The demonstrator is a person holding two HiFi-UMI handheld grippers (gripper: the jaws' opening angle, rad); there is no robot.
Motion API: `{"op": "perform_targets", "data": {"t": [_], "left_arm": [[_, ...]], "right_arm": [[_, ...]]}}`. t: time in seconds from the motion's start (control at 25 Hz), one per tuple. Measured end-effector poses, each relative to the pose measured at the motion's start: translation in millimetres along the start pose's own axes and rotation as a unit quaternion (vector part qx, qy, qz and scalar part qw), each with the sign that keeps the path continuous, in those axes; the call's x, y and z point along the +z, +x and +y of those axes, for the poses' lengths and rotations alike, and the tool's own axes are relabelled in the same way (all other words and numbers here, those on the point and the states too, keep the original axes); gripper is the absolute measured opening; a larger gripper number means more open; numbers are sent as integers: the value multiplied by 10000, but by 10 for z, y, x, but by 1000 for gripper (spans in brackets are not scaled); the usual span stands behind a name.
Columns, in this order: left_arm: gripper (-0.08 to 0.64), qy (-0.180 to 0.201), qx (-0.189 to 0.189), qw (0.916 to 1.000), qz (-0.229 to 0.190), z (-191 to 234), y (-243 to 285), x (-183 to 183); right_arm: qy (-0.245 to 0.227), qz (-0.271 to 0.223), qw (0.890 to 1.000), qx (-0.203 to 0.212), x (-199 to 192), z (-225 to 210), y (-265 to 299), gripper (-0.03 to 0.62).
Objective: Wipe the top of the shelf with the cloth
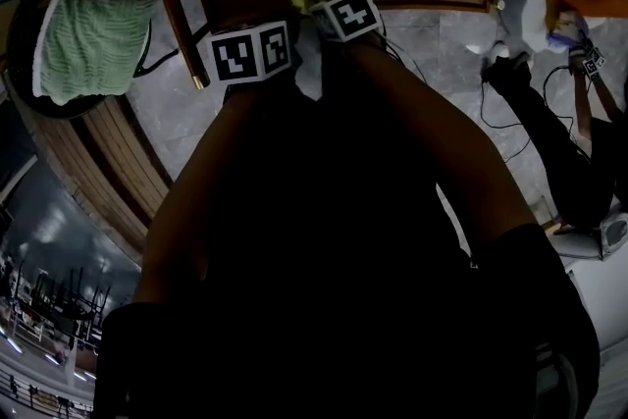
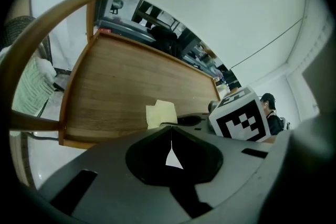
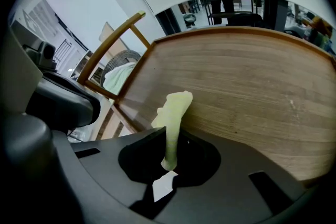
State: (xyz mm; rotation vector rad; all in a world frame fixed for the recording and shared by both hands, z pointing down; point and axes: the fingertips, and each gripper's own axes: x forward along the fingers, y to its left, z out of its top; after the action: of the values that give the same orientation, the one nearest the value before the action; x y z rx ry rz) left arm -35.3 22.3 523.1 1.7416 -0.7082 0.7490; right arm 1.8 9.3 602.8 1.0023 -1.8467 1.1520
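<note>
Because the right tool (image 3: 169, 136) pinches the pale yellow-green cloth (image 3: 173, 110) by only a narrow bunched part, the likeliest failure is the cloth dragging out of the grip once it is pressed and swept across the wood. The cloth stands up out of the closed jaws as a thin twisted strip, its free end over the near edge of the shelf (image 3: 247, 76); whether it actually rests on the top cannot be told from these views. Held this way, little fabric would meet the shelf top, so a pass would probably clean only a slim stripe and leave most of the brown wood untouched unless the cloth is flattened or many passes overlap. Pressing lower to gain contact brings a 2nd risk: the hard jaw tips could rub the wood instead of the fabric. The raised lip (image 3: 236, 29) round the top could also snag the loose end at the finish of a stroke and tug it free. The left tool (image 2: 171, 131) is pressed together on nothing and hovers just beside the right one above the near edge, so a sideways sweep toward it may knock the 2 tools together, and a curved wooden rail (image 2: 47, 23) close on its left leaves it little room to move aside.
</note>
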Motion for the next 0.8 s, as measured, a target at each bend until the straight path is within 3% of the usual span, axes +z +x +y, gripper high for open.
{"op": "perform_targets", "data": {"t": [0.8], "left_arm": [[11,189,-60,9998,31,-751,592,33]], "right_arm": [[90,-177,9996,-208,-293,-837,-525,44]]}}
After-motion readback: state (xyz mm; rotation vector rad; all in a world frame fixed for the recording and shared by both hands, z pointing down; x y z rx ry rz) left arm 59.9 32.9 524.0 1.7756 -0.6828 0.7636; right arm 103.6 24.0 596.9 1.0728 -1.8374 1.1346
